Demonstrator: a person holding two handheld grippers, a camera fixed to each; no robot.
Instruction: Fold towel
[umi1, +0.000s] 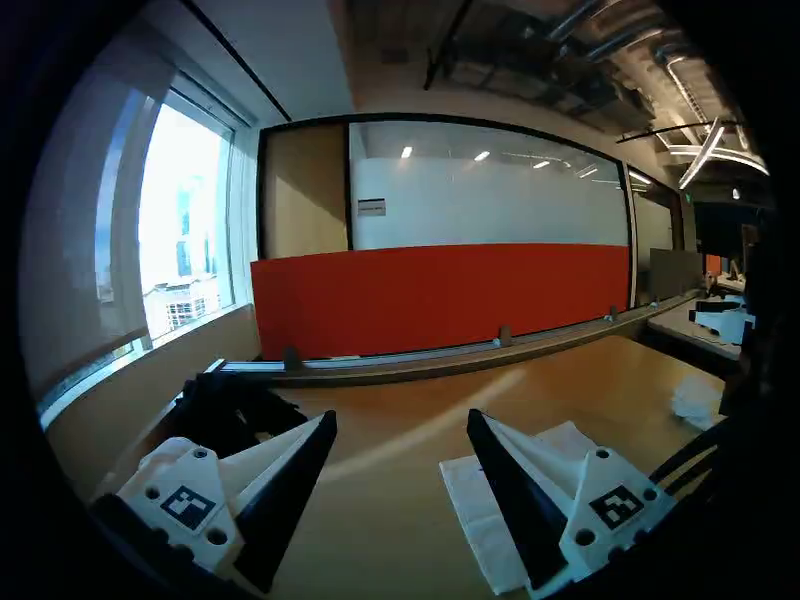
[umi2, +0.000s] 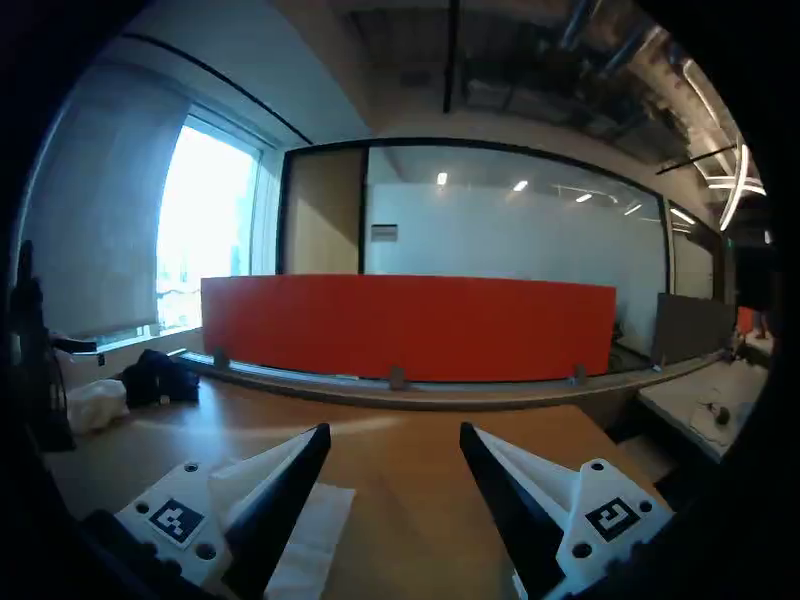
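Left gripper (umi1: 402, 420) and right gripper (umi2: 395, 432): I hold both with fingers spread wide and nothing between them, over the wooden table (umi1: 390, 520). The white towel (umi1: 468, 495) lies flat on the table, partly behind one left-gripper finger. As I judge it, I should lower each gripper to a near corner, pinch the cloth cleanly, then lift both evenly toward the orange divider (umi1: 440, 295).

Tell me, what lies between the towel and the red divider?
Bare wooden table lies between the towel and the divider, in both gripper views.
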